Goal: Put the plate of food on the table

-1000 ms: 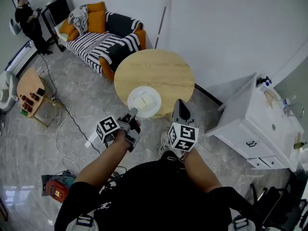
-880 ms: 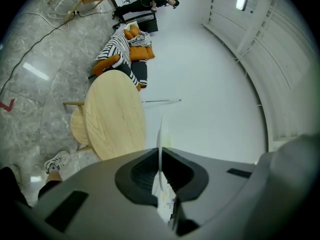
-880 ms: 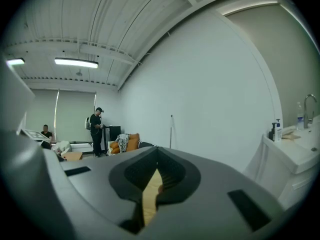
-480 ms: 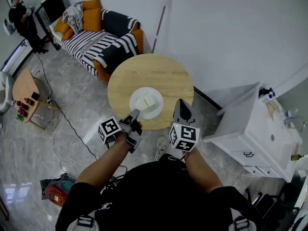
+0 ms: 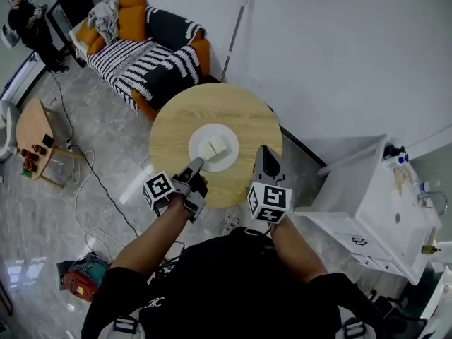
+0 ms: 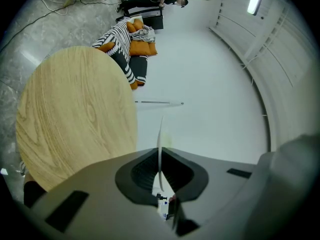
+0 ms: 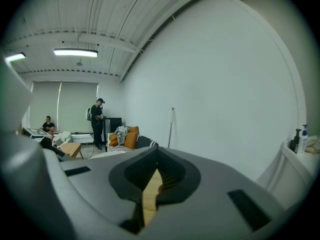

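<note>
A white plate (image 5: 201, 134) carrying two pale food pieces (image 5: 216, 147) is over the middle of the round wooden table (image 5: 176, 119). Whether it touches the tabletop I cannot tell. My left gripper (image 5: 194, 166) is shut on the plate's near rim. In the left gripper view the plate (image 6: 159, 139) shows edge-on as a thin white line between the jaws of the left gripper (image 6: 160, 171), with the table (image 6: 75, 114) to its left. My right gripper (image 5: 264, 154) is shut and holds nothing, at the table's near right edge. In its own view the right gripper (image 7: 156, 176) shows only a sliver of table wood (image 7: 149, 196).
A striped sofa with orange cushions (image 5: 152, 48) stands behind the table, and a pole (image 5: 236, 27) leans on the wall. A person (image 5: 28, 20) stands far left by a small wooden side table (image 5: 35, 136). A white cabinet (image 5: 381, 210) is at right. Cables and a red device (image 5: 78, 281) lie on the floor.
The table has come nearer under the plate: the plate hung over the table's near edge before and now sits over its middle. Both grippers keep their grip states.
</note>
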Demonstrator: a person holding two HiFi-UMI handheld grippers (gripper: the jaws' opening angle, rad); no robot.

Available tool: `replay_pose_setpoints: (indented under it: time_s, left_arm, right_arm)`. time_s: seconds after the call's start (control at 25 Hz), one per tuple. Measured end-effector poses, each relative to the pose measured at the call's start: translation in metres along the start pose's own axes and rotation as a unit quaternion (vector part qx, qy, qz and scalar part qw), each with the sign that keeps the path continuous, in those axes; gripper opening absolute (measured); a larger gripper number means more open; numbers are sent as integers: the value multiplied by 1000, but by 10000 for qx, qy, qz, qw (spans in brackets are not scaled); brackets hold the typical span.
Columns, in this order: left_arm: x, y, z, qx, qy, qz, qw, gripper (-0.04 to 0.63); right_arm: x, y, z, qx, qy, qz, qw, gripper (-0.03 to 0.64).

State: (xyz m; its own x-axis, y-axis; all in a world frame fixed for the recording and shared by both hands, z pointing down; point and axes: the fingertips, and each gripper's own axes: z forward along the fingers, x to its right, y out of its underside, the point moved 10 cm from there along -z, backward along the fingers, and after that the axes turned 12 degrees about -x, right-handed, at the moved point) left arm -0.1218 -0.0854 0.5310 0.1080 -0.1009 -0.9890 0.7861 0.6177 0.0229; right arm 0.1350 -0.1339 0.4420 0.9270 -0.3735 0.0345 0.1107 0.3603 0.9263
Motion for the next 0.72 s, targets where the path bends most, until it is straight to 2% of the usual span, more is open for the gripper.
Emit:
replay_pose_setpoints:
  time_s: [0.52,0.72]
  left_arm:
    - [-8,-26,32,414,-187,-73,9989,19]
    - [-14,-37,36,356,-162,-161,9991,20]
  right_arm:
    - [20,-23,61,-144,-563,-354,9977,8]
    - [16,-23,73,-191,-537,-327,9978,8]
